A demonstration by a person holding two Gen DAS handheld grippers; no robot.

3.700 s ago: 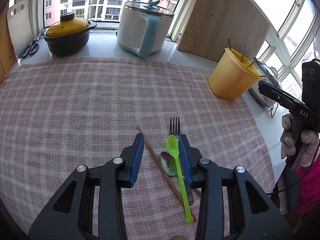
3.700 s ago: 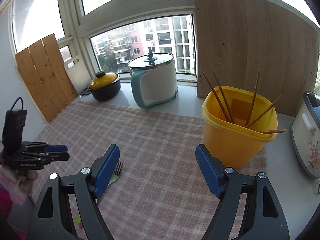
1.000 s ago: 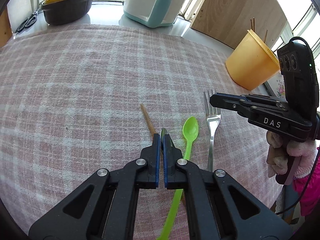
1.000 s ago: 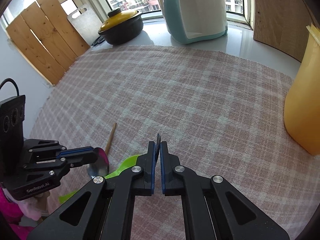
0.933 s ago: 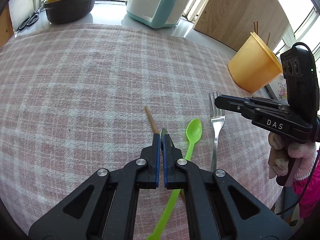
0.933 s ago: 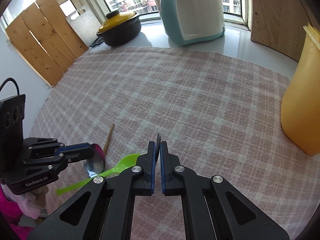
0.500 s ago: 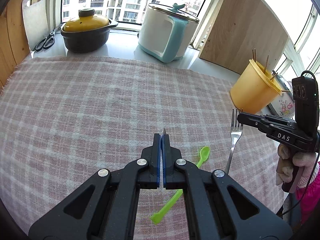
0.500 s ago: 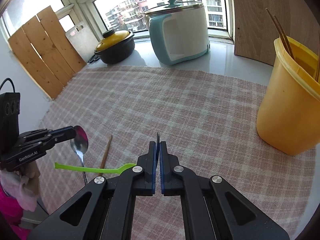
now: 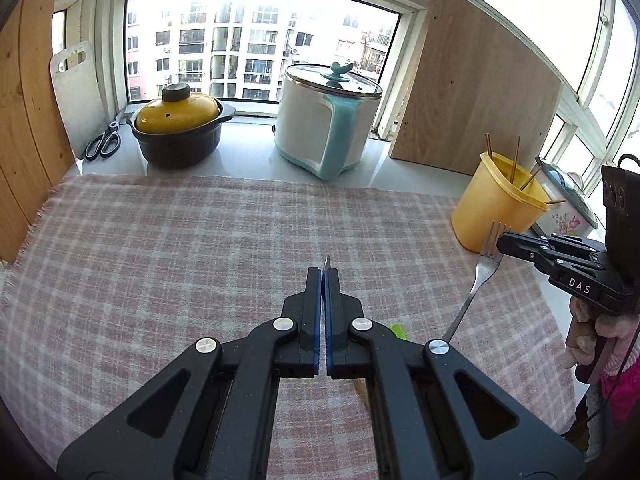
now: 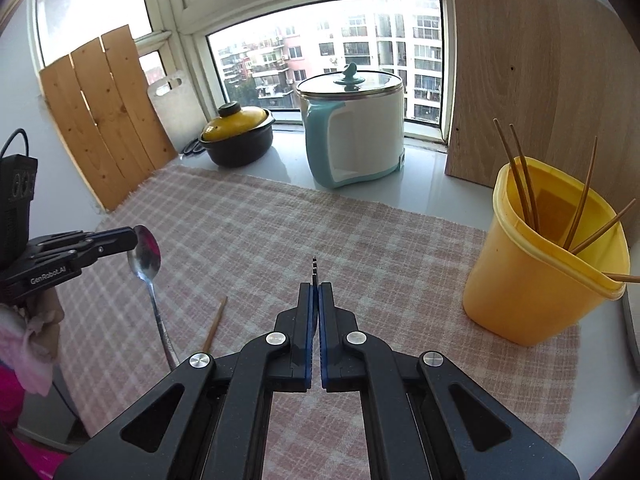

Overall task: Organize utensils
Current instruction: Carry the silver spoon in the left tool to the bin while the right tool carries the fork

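Left gripper (image 9: 324, 276): jaws clenched on the spoon (image 10: 145, 254), gripped up at the bowl end, so the handle hangs down toward the cloth. From its own camera only a thin metal edge shows between the jaws.

Right gripper (image 10: 315, 290): jaws clamped on the fork (image 9: 486, 264), pinched near the tines with the handle trailing down and back (the tines show edge-on just past the jaw tips).

How they will handle: both are thin, stiff steel, light and smooth, so either may swivel or slip in a pinch this far from its middle. A hold nearer the middle of the handle would swing less. Neither looks fragile.

Just below the jaws: a wooden chopstick (image 10: 214, 325) lies flat on the checked cloth (image 10: 360, 232), beside and below the right jaws. It is light, stiff and narrow, best pinched across its width near the middle. A sliver of a green plastic spoon (image 9: 399, 330) shows under the left jaws (mostly hidden).

Ahead and to the right: the yellow tub (image 10: 540, 256) stands at the cloth's far right corner, already holding several chopsticks, open at the top. It is probably where these go, and light enough to tip if knocked.

Farther off: a lidded pot (image 9: 180, 130) and a white and blue cooker (image 9: 326, 120) on the bench under the window.
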